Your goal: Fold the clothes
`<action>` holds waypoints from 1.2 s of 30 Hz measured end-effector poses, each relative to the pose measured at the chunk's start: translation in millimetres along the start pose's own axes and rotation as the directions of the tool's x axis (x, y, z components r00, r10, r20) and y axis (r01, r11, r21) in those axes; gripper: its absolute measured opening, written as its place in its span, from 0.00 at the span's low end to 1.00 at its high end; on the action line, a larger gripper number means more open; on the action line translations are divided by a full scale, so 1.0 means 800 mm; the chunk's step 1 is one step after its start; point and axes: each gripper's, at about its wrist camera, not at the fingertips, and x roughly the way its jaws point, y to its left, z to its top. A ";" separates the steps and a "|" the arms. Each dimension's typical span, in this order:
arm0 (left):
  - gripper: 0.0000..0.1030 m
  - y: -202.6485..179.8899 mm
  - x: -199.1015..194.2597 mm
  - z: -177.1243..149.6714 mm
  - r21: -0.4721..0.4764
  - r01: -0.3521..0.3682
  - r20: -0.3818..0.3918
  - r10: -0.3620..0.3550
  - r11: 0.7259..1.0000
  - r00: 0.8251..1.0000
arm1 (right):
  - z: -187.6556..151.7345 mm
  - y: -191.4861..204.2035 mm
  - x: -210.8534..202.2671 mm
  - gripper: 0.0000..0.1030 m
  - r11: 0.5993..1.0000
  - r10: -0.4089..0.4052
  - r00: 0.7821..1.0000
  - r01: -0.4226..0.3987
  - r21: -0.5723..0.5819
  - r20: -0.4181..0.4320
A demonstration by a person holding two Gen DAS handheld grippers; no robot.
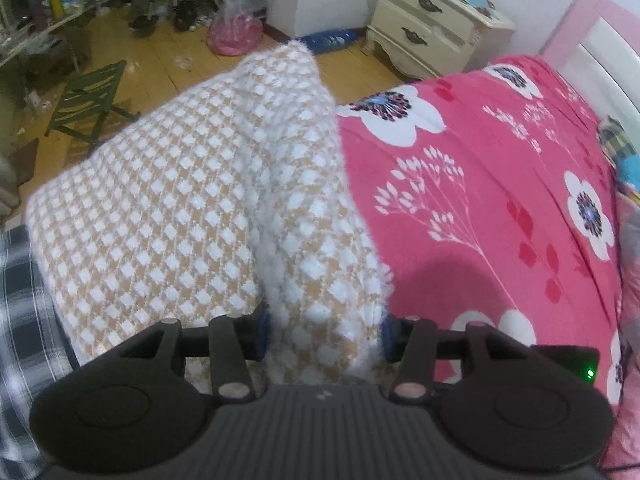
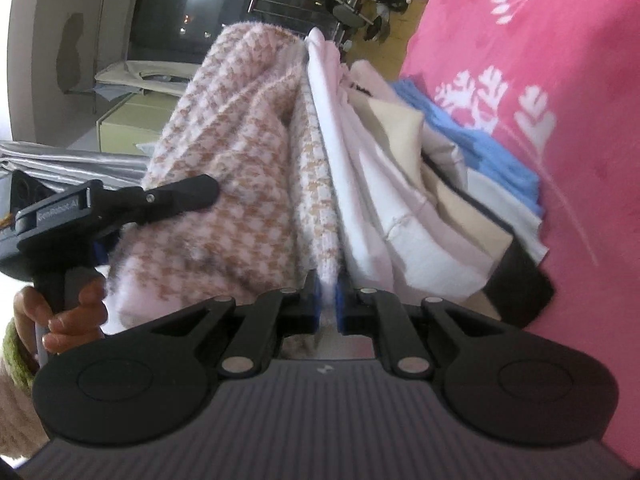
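A fluffy tan-and-white houndstooth sweater (image 1: 160, 208) lies folded in a thick bundle over the edge of a pink flowered bedspread (image 1: 480, 184). My left gripper (image 1: 324, 334) points steeply down, and its blue pads press both sides of a thick fold of the sweater. In the right wrist view the sweater (image 2: 224, 184) hangs bunched at centre, and my right gripper (image 2: 328, 306) is shut on a thin edge of it. One black finger (image 2: 180, 196) of the left gripper lies against the sweater's left side, with a person's hand (image 2: 68, 312) on its handle.
A stack of folded white, beige and blue clothes (image 2: 420, 168) rests against the sweater on the bedspread (image 2: 520, 80). A cream nightstand (image 1: 432, 28), a green chair (image 1: 88, 96) and a pink bag (image 1: 236, 32) stand on the wooden floor. Plaid cloth (image 1: 20, 320) lies at lower left.
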 end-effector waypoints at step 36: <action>0.70 0.108 -0.052 -0.199 -0.282 0.105 0.372 0.008 0.954 0.928 | -0.072 0.200 0.035 0.12 0.345 -0.404 0.903 0.301 -0.889 0.149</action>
